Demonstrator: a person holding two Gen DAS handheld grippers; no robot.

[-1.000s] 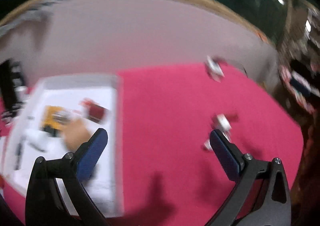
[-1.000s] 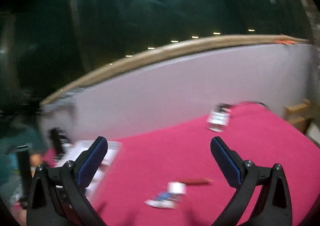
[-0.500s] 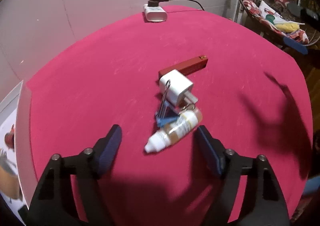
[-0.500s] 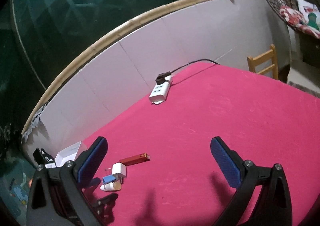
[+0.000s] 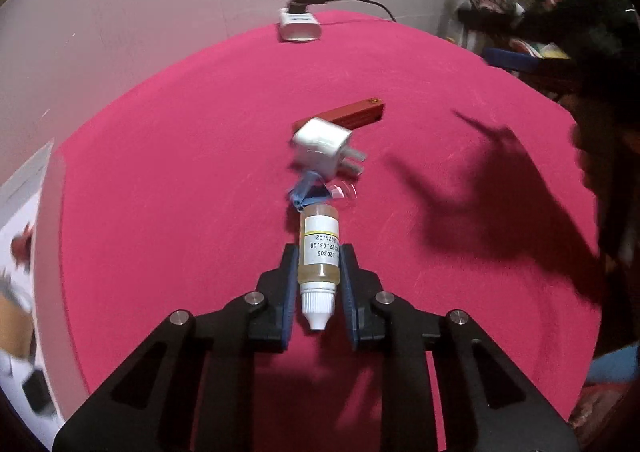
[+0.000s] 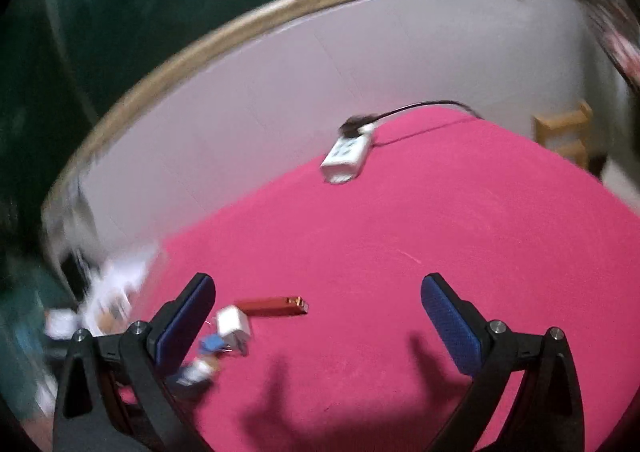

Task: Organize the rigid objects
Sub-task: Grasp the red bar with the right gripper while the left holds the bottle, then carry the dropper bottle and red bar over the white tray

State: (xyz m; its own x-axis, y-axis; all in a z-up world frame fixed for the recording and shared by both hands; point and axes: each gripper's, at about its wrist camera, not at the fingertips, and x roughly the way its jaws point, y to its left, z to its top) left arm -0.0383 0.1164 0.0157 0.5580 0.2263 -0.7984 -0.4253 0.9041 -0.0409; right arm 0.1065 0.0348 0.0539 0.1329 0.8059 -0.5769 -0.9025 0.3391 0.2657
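A wide table under a pink cloth [image 5: 168, 179] fills the room's middle, backed by a pale partition along its far edge, and a white tray [image 5: 24, 236] of sorted bits sits at the cloth's left border. Far back against the partition lies a white power strip [image 5: 299, 27] with its black cord trailing right. Nearer the middle a small cluster waits: a slim red box [image 5: 352, 113], a white plug adapter [image 5: 320, 149] touching its near end, a blue binder clip [image 5: 306, 193] just below that, and then the dropper bottle [image 5: 319, 256], lying flat with its white cap pointing at the person. The left gripper [image 5: 319, 284] straddles that bottle, its blue pads closing on the amber body just above the cap, and they look to be already touching the sides. The right gripper [image 6: 316, 316] hangs spread wide and empty above the cloth, the cluster low at its left. To do this pick well, I would say the squeeze should finish firm before any lift, since a round bottle can roll or squirt out of flat pads; the grip sits near the cap end, so the far end may droop. Lifting straight up first should keep the bottle's base from dragging the clip, which lies right against it. The tray at left seems the likely destination.
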